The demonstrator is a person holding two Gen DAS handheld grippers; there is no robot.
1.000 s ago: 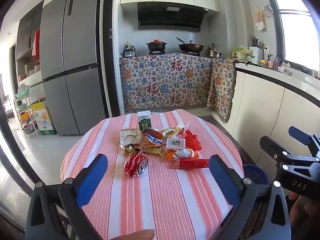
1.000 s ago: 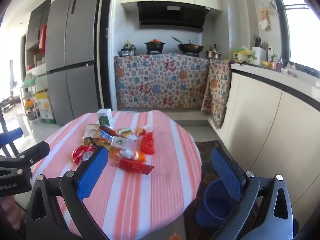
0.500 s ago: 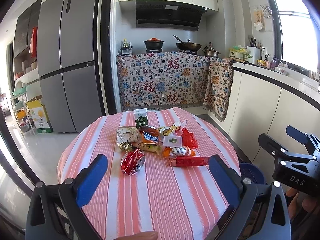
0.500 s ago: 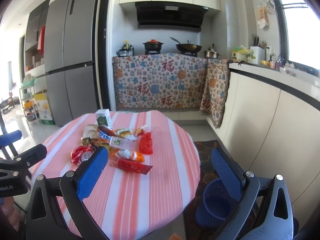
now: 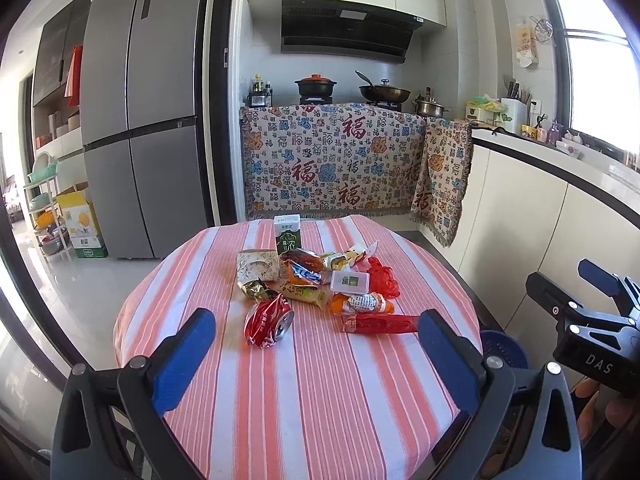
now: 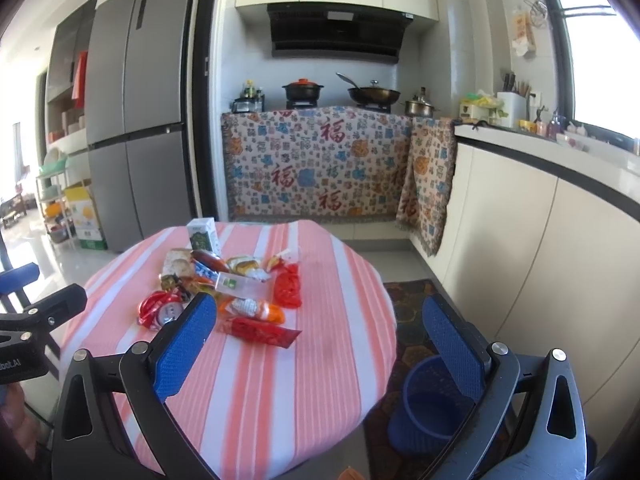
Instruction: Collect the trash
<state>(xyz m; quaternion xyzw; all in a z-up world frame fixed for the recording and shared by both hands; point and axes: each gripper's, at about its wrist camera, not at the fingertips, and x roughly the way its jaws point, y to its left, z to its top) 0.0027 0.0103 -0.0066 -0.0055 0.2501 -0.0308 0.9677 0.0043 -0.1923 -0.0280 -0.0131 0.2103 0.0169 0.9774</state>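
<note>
A pile of trash lies on a round table with a red-striped cloth (image 5: 304, 392): a crushed red can (image 5: 269, 320), a long red wrapper (image 5: 378, 324), a green-white milk carton (image 5: 287, 237), a white plastic box (image 5: 350, 282) and several snack wrappers. My left gripper (image 5: 316, 354) is open and empty, near the table's front edge, short of the can. My right gripper (image 6: 320, 344) is open and empty, at the table's right side above the red wrapper (image 6: 258, 330). A blue trash basket (image 6: 430, 404) stands on the floor right of the table.
A grey fridge (image 5: 144, 120) stands behind the table on the left. A counter draped with a patterned cloth (image 5: 336, 168) carries pots at the back. White cabinets (image 6: 540, 248) run along the right. A patterned floor mat (image 6: 408, 304) lies under the basket.
Both grippers have drawn back and risen slightly, so the table and the trash pile sit a little farther away. Both stay open and empty.
</note>
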